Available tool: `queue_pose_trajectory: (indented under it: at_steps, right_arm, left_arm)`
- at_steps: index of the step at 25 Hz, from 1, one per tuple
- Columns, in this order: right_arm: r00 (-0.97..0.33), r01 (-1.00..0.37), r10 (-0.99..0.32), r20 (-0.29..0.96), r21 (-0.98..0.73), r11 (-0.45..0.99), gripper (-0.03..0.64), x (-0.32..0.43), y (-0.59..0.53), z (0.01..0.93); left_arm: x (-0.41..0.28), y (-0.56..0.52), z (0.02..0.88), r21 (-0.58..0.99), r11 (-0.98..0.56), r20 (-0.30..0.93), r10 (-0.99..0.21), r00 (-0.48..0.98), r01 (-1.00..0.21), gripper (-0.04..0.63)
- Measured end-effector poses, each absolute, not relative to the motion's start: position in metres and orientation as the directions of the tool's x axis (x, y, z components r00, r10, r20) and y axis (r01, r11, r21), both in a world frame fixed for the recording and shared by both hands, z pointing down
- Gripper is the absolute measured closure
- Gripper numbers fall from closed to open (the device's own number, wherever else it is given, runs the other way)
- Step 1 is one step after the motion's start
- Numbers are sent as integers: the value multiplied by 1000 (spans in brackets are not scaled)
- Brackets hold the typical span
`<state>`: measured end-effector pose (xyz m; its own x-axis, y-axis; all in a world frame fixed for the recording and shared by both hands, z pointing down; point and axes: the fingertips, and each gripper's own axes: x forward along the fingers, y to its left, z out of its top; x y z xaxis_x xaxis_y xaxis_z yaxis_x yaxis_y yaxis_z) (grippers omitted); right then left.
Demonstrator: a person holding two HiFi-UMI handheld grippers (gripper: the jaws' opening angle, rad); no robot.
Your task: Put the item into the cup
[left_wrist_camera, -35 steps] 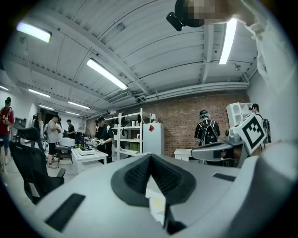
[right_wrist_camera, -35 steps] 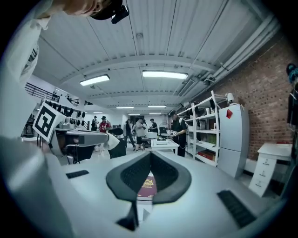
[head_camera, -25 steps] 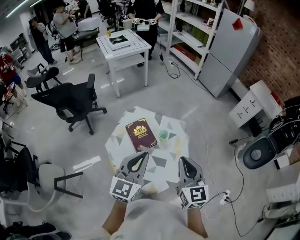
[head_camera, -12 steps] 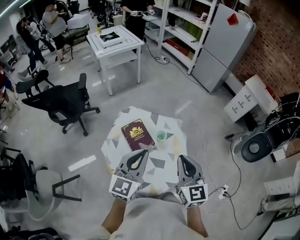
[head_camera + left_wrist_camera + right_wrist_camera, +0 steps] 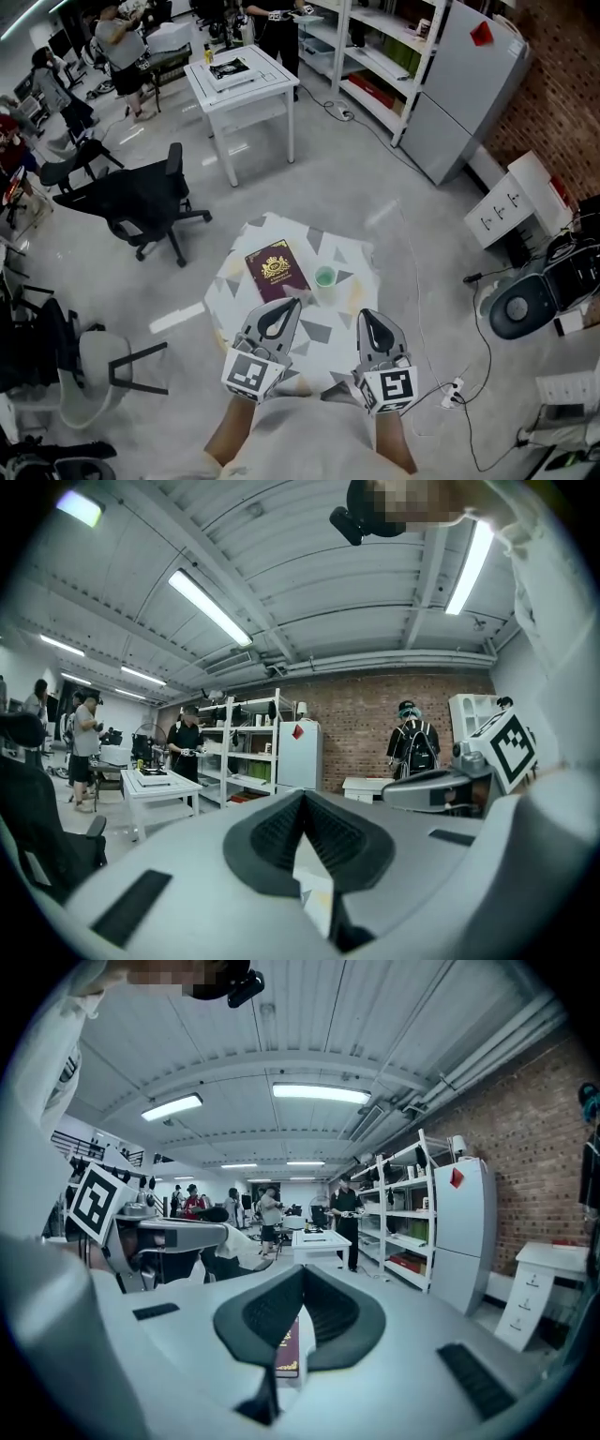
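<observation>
A small green cup stands upright on a low table with a triangle-patterned top. A maroon book with a gold crest lies to the cup's left. I cannot make out any separate small item. My left gripper hovers over the table's near edge, just short of the book, and its jaws meet at the tips with nothing in them. The right gripper is level with it, nearer than the cup, and also shut and empty. Behind the right gripper's closed tips the book shows. The left gripper points over the table.
A black office chair stands to the table's far left and a grey chair nearer left. Beyond are a white table, shelving and a grey cabinet. A white drawer unit and floor cables are to the right. People stand at the back.
The head view has shifted a little, so the room sits slightly differently in frame. Both grippers keep their place over the table's near edge and stay shut.
</observation>
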<state>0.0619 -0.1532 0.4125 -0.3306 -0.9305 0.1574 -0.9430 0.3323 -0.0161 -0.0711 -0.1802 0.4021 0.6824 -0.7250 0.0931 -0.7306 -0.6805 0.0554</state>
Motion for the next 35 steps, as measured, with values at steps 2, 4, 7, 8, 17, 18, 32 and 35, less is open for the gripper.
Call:
queue_pose_trajectory:
  at_steps: [2, 4, 7, 8, 17, 18, 32, 35]
  right_arm:
    - [-360, -932, -920, 156, -26, 361, 609, 66, -165, 416]
    - [-388, -921, -909, 154, -30, 388, 610, 71, -178, 416]
    - [-428, -903, -891, 153, -38, 428, 609, 78, -198, 418]
    - [-441, -897, -884, 156, -44, 440, 609, 81, -203, 421]
    - [-543, -840, -816, 200, -128, 527, 609, 95, -241, 456]
    - [-556, -831, -806, 202, -134, 539, 609, 94, -244, 458]
    - [-631, -775, -733, 253, -182, 605, 609, 89, -270, 495]
    - [-614, -789, -742, 270, -175, 589, 609, 90, -273, 500]
  left_arm:
    - [-67, -188, 402, 48, -658, 97, -746, 659, -751, 584]
    - [-62, -197, 405, 42, -637, 109, -763, 637, -770, 584]
    - [-55, -210, 410, 35, -603, 126, -788, 602, -797, 584]
    - [-53, -214, 411, 30, -593, 128, -796, 591, -805, 584]
    - [-28, -242, 425, 14, -527, 172, -836, 521, -850, 584]
    - [-27, -244, 428, 14, -516, 182, -841, 510, -856, 584]
    - [-22, -259, 464, 24, -454, 240, -862, 446, -891, 584]
    - [-20, -263, 477, 39, -472, 262, -846, 465, -881, 584]
